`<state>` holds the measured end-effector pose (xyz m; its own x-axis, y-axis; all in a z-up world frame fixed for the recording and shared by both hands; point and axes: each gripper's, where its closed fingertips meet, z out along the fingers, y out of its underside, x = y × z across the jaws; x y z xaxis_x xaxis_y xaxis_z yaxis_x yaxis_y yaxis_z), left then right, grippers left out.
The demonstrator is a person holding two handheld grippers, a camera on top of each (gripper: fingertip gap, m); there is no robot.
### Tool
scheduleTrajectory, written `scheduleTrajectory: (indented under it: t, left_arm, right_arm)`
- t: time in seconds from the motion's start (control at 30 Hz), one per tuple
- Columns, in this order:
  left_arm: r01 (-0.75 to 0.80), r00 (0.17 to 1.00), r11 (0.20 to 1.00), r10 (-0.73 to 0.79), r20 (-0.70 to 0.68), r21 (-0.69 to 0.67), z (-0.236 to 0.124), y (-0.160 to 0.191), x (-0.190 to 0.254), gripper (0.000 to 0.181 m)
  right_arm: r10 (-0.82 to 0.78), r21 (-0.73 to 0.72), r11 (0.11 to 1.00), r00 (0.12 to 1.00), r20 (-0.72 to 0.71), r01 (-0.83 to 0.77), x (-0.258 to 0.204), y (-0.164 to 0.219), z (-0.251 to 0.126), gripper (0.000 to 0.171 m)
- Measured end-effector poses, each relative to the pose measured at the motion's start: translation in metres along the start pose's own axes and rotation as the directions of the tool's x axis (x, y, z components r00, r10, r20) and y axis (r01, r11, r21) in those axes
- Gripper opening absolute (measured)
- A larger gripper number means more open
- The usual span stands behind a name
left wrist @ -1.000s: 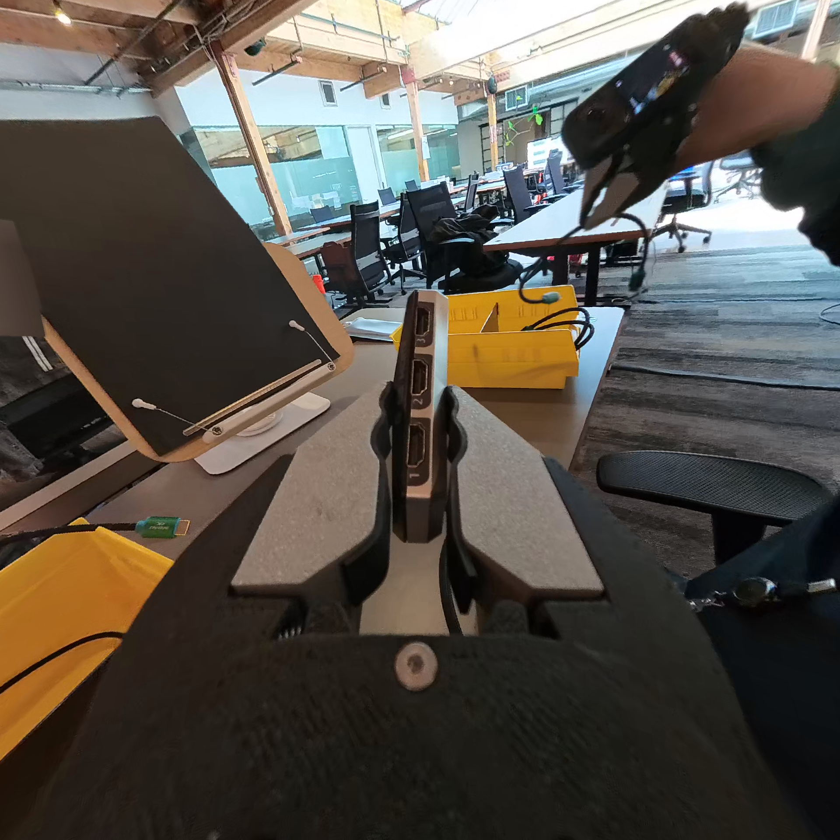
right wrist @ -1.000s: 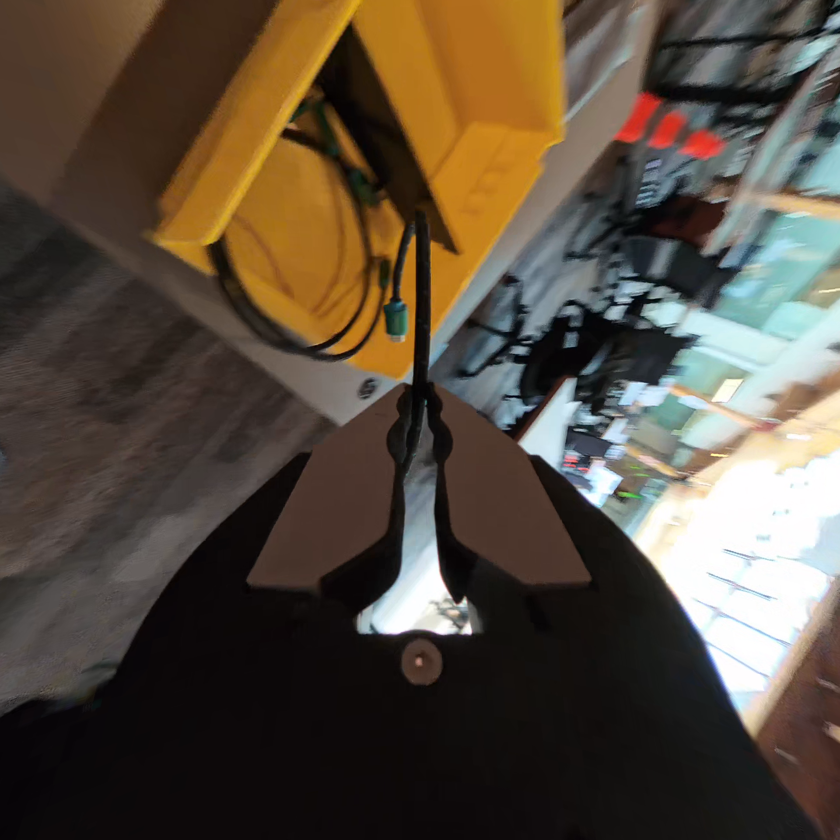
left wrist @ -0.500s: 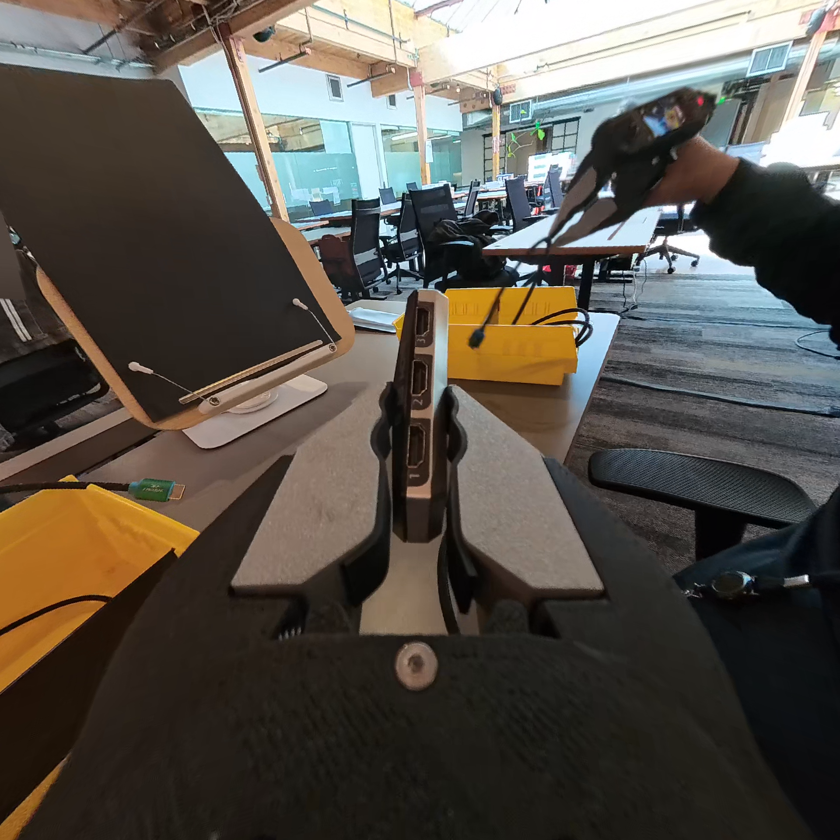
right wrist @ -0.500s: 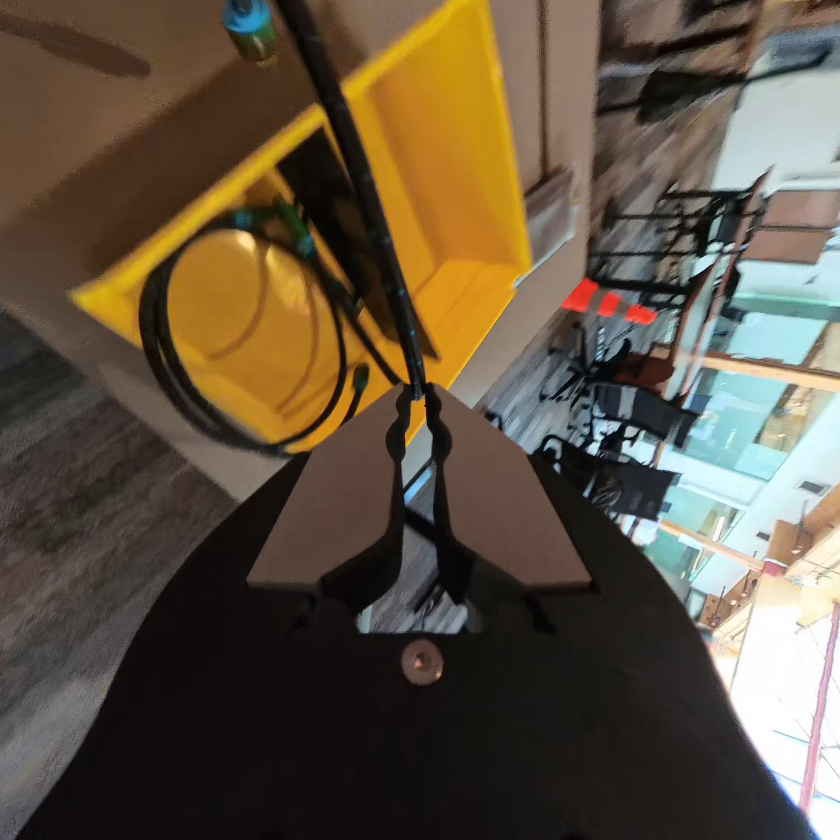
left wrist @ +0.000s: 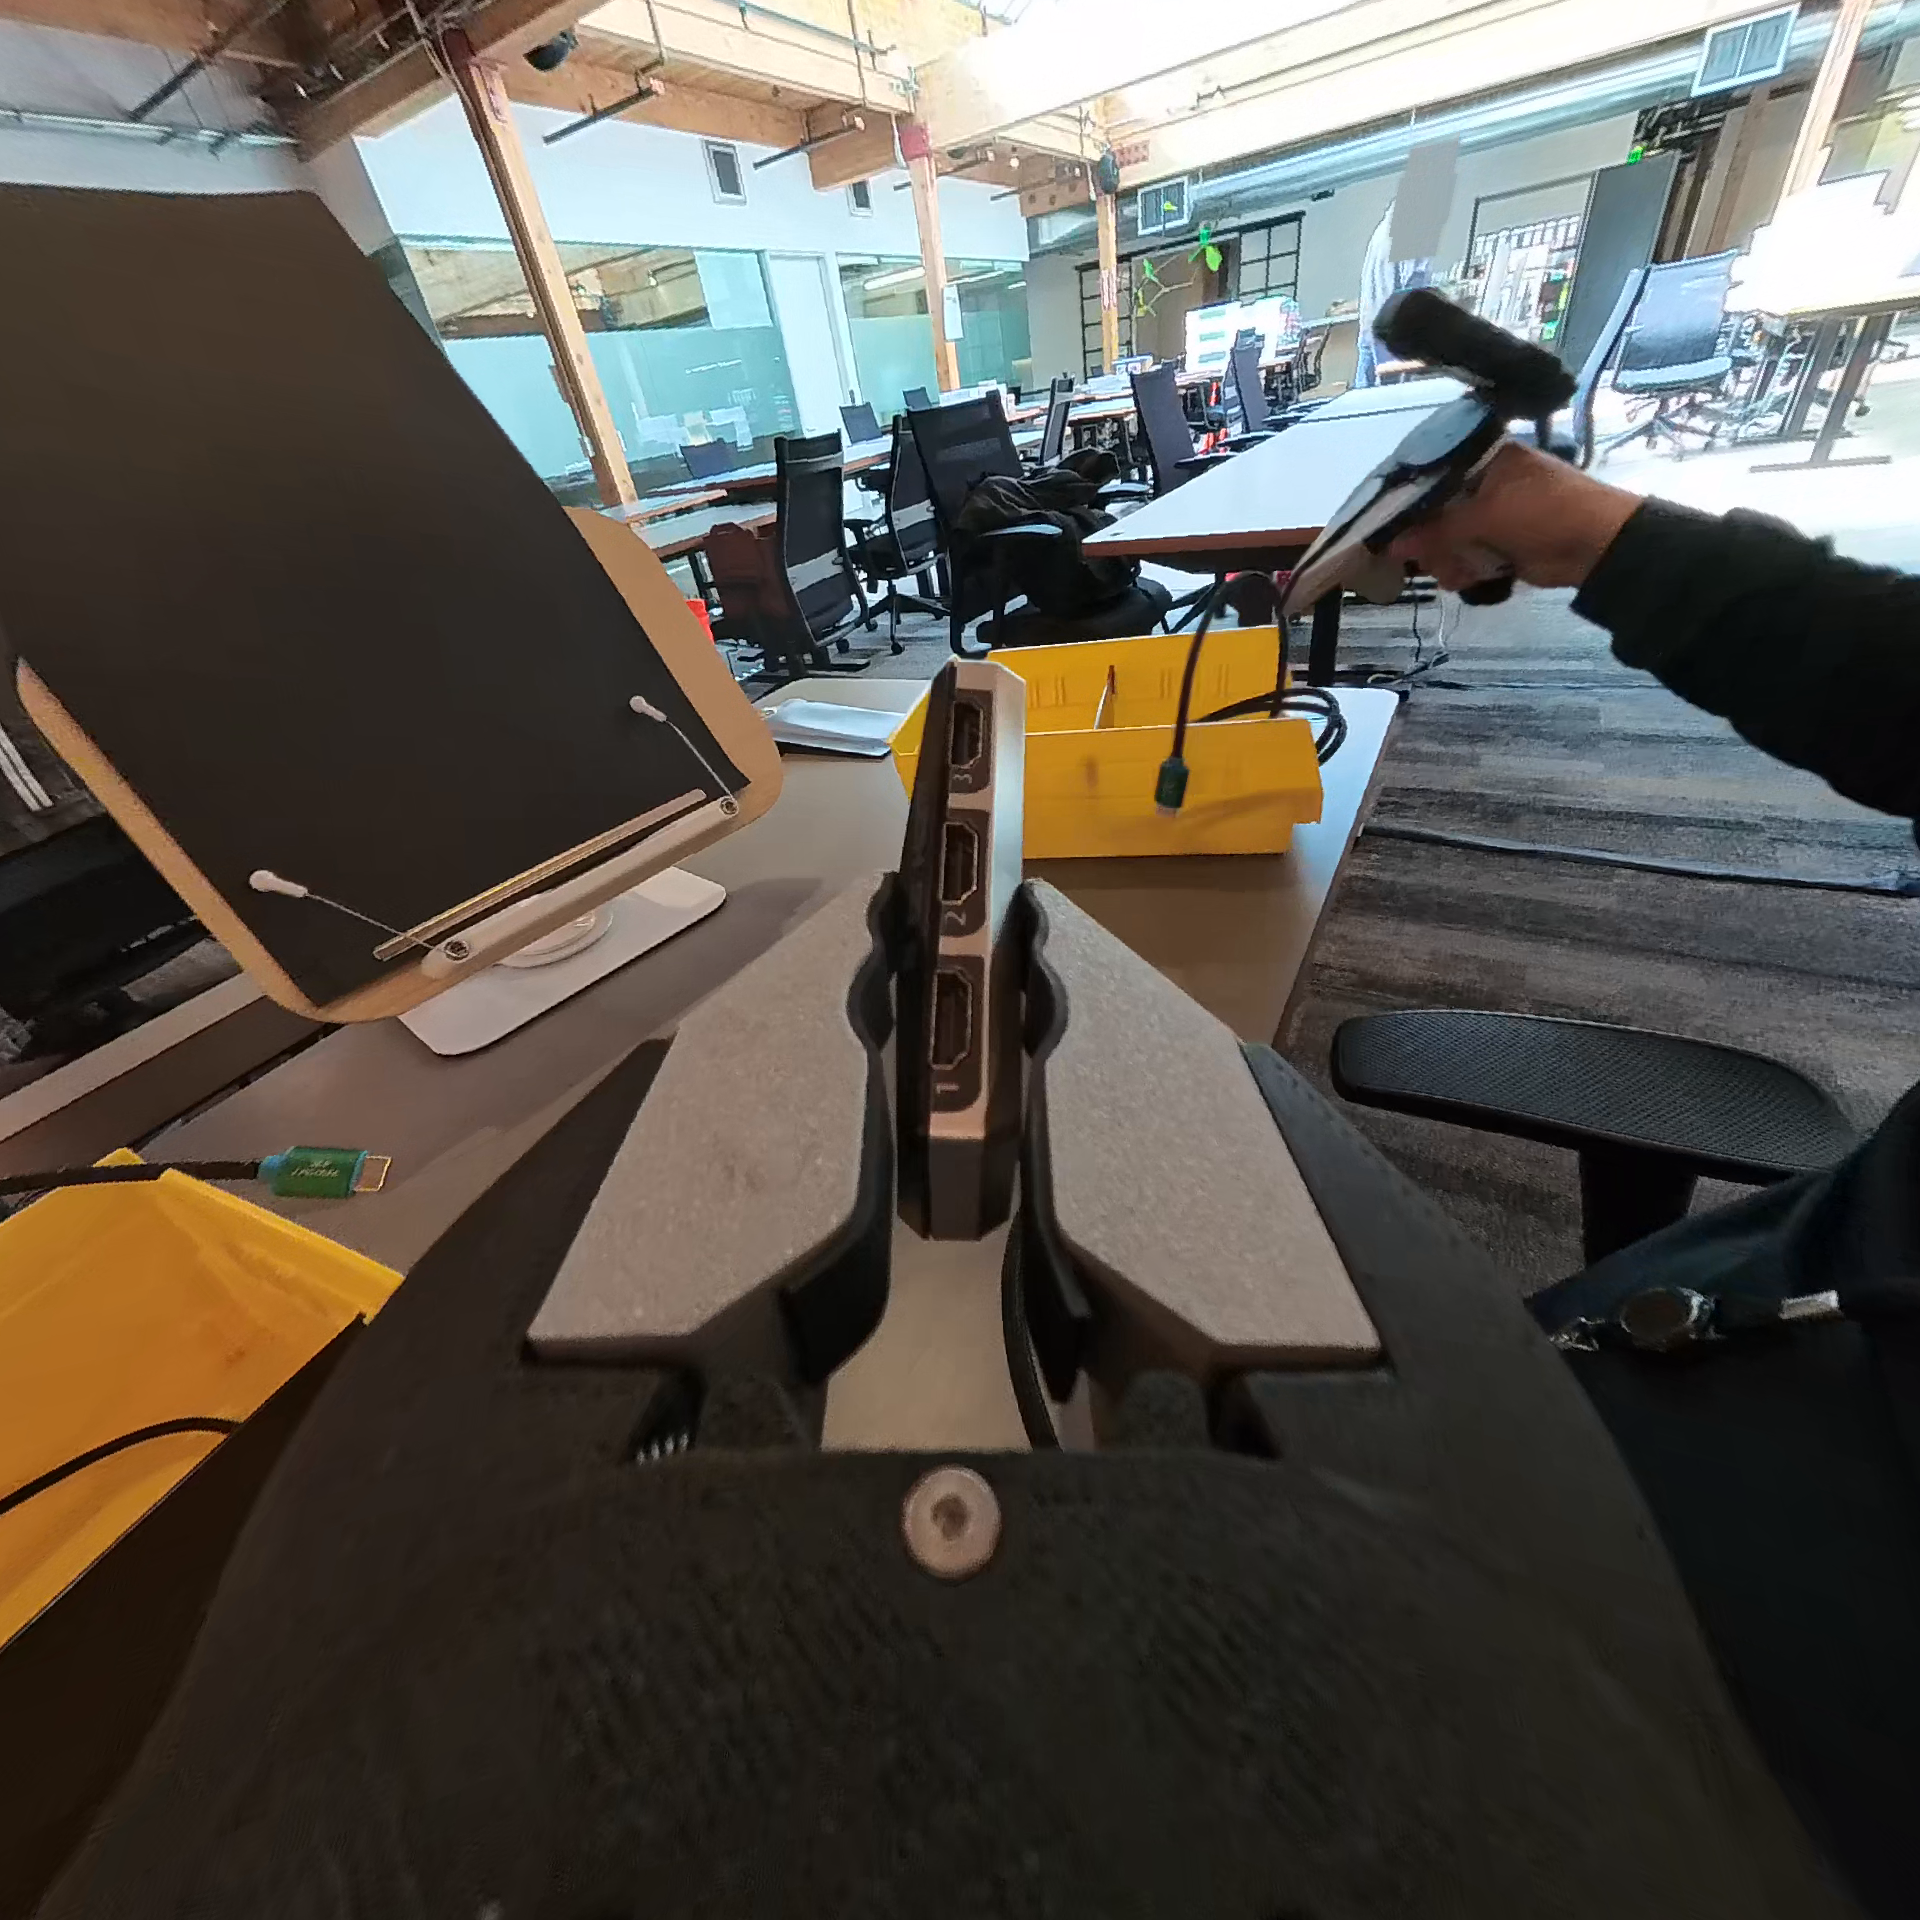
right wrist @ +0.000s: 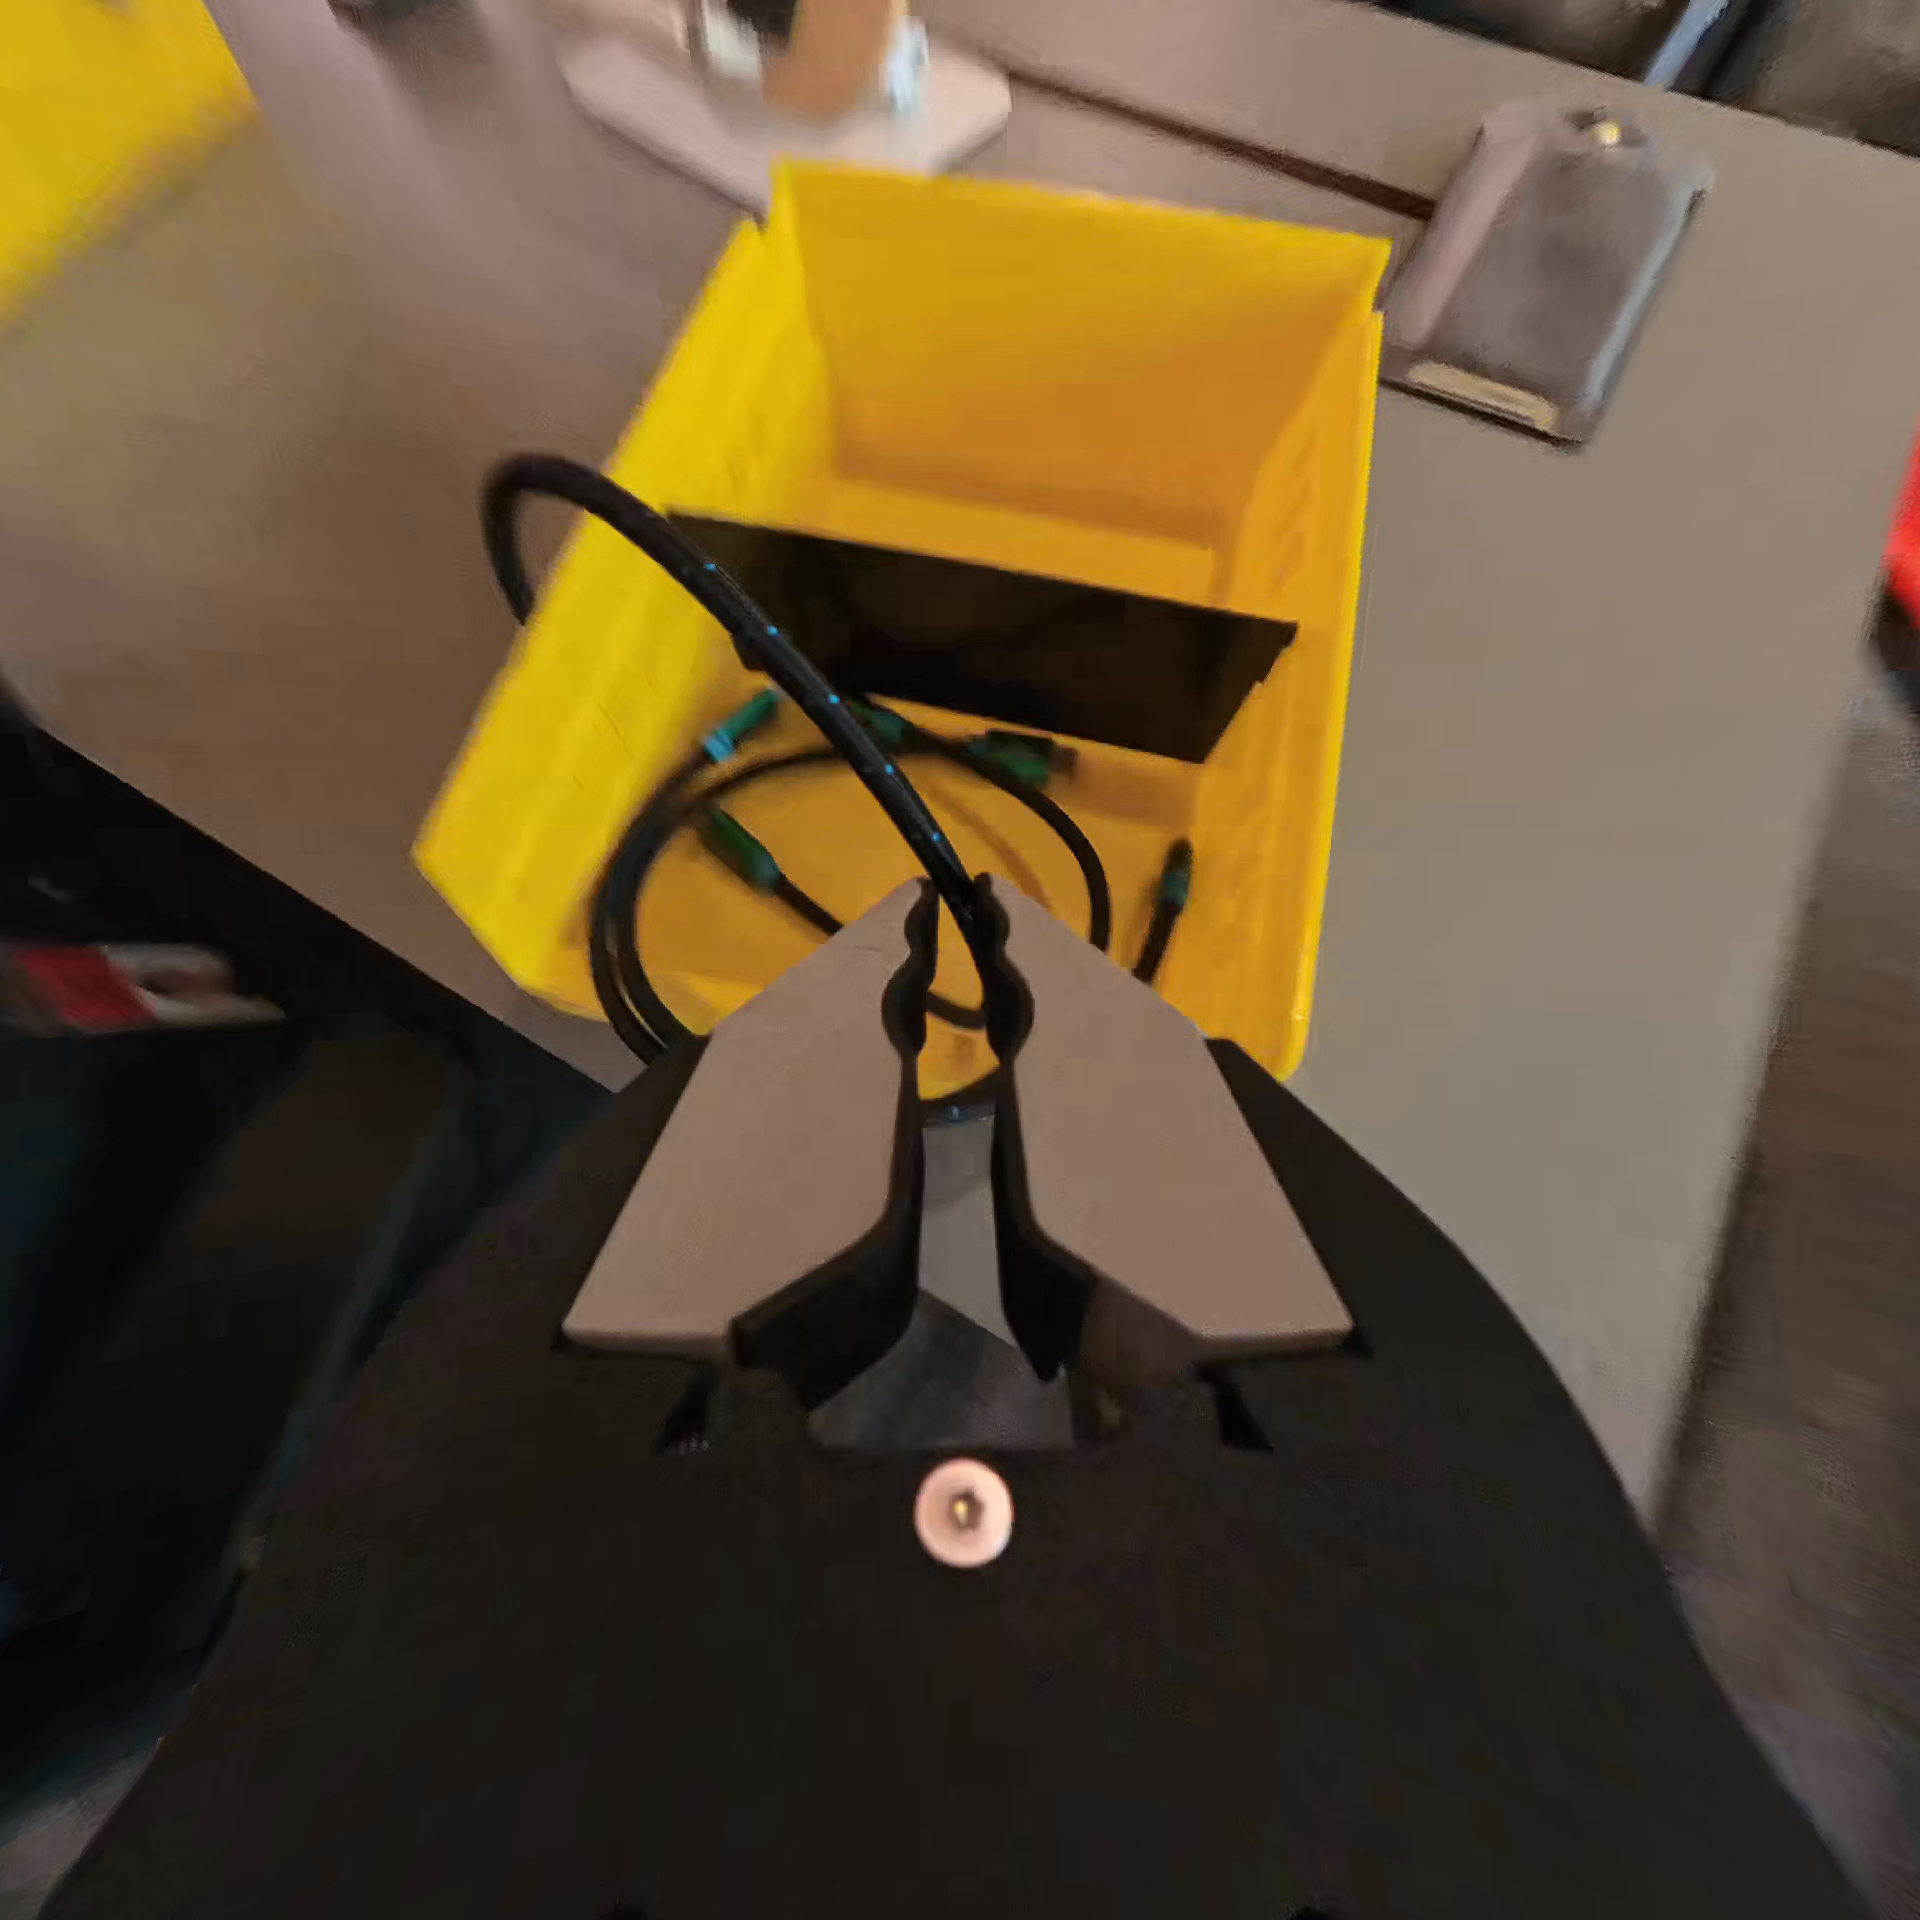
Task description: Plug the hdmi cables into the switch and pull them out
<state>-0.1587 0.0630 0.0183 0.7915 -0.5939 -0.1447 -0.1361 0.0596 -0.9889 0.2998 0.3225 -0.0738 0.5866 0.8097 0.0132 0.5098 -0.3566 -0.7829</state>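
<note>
My left gripper (left wrist: 956, 904) is shut on the grey HDMI switch (left wrist: 961, 1039) and holds it upright above the table, its three empty ports facing me. My right gripper (left wrist: 1299, 582) is at the far right, above the far yellow bin (left wrist: 1101, 821). It is shut on a black HDMI cable (left wrist: 1205, 665) whose green plug (left wrist: 1172, 781) hangs in front of the bin wall. In the right wrist view the cable (right wrist: 748, 634) arcs up and left from between my right gripper's tips (right wrist: 951, 894), over the bin (right wrist: 1039, 343). Several more cables with green plugs (right wrist: 727, 842) lie in the bin.
A black board on a wooden stand (left wrist: 312, 623) stands at the left. A second yellow bin (left wrist: 125, 1320) is at the lower left, with a green-plugged cable (left wrist: 312, 1169) on the table by it. A chair armrest (left wrist: 1579, 1091) is at the right. A black divider (right wrist: 987, 644) splits the far bin. Spacing between my two grippers at the tips: around 55 cm.
My right gripper has come down and turned to look into the far bin, still holding the cable. The plug now hangs lower, in front of the bin. My left gripper has barely moved.
</note>
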Motion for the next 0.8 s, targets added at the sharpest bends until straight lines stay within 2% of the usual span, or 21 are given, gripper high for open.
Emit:
scheduleTrajectory:
  t: [0.07,0.17,0.23,0.27,0.33,0.37,0.4,0.43,0.5,0.6,0.67,0.8]
  left_arm:
    - [-0.002,1.000,1.000,0.002,-0.002,-0.006,0.002,0.000,0.001,0.019]
    - [-0.003,1.000,1.000,0.003,-0.004,-0.009,0.001,0.000,0.001,0.019]
    - [0.003,1.000,1.000,-0.003,-0.004,-0.010,0.001,0.001,-0.001,0.019]
    - [0.007,1.000,1.000,-0.007,-0.003,-0.008,0.001,0.002,-0.001,0.019]
    - [0.016,1.000,1.000,-0.016,-0.002,-0.002,0.001,0.004,-0.002,0.019]
    - [0.020,1.000,1.000,-0.020,-0.004,0.001,0.001,0.004,-0.002,0.019]
    - [0.022,1.000,1.000,-0.022,-0.006,0.004,0.001,0.005,-0.002,0.019]
    - [0.023,1.000,1.000,-0.023,-0.008,0.006,0.000,0.005,-0.001,0.019]
    - [0.022,1.000,1.000,-0.022,-0.006,0.006,-0.001,0.006,-0.001,0.019]
    - [0.024,1.000,1.000,-0.024,0.002,-0.002,-0.004,0.006,-0.003,0.019]
    - [0.022,1.000,1.000,-0.022,0.005,-0.005,-0.006,0.005,-0.005,0.019]
    - [0.017,1.000,1.000,-0.017,0.001,-0.005,-0.004,0.004,-0.003,0.019]
  right_arm:
    - [0.101,0.065,0.992,0.994,0.052,-0.104,0.005,0.000,0.000,0.003]
    - [0.101,0.054,0.994,0.994,-0.036,-0.099,0.024,0.014,0.001,0.002]
    - [0.148,0.129,0.981,0.989,-0.016,-0.144,0.026,0.008,-0.002,0.003]
    - [0.183,0.204,0.961,0.982,0.043,-0.188,0.023,-0.001,-0.005,0.001]
    - [0.258,0.358,0.870,0.931,0.258,-0.340,0.011,-0.022,-0.016,0.000]
    - [0.284,0.373,0.824,0.880,0.381,-0.427,0.005,-0.027,-0.019,0.000]
    - [0.319,0.348,0.802,0.841,0.437,-0.485,0.005,-0.025,-0.016,0.000]
    - [0.352,0.327,0.807,0.844,0.404,-0.493,0.011,-0.017,-0.008,0.000]
    - [0.347,0.312,0.853,0.901,0.259,-0.418,0.025,-0.002,0.004,0.000]
    - [0.253,0.342,0.894,0.956,0.150,-0.290,0.029,-0.009,-0.010,0.000]
    - [0.131,0.346,0.925,0.987,0.098,-0.157,0.019,-0.021,-0.025,0.000]
    - [-0.142,0.199,0.971,0.989,0.033,0.133,-0.020,-0.035,-0.037,0.000]
